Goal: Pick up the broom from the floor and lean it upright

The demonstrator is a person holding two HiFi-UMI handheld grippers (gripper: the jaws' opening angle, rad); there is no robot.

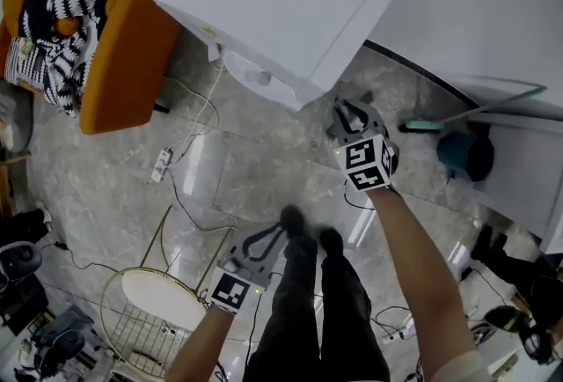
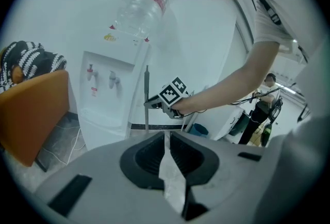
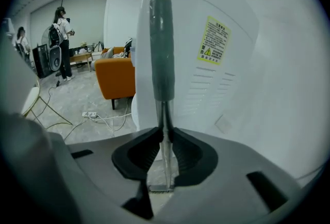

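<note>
Grey floor [image 1: 264, 187] below, dispenser [image 3: 232, 63] filling frame right: right gripper [image 3: 164, 135] clamps the broom [image 3: 161, 37], already upright, left gripper [image 2: 167, 140] closed on nothing, leaning apparently left.

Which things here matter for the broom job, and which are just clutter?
Job: broom; right gripper, shut on it.
Clutter: dispenser; orange chair; power strip; wire table; blue bin.
</note>
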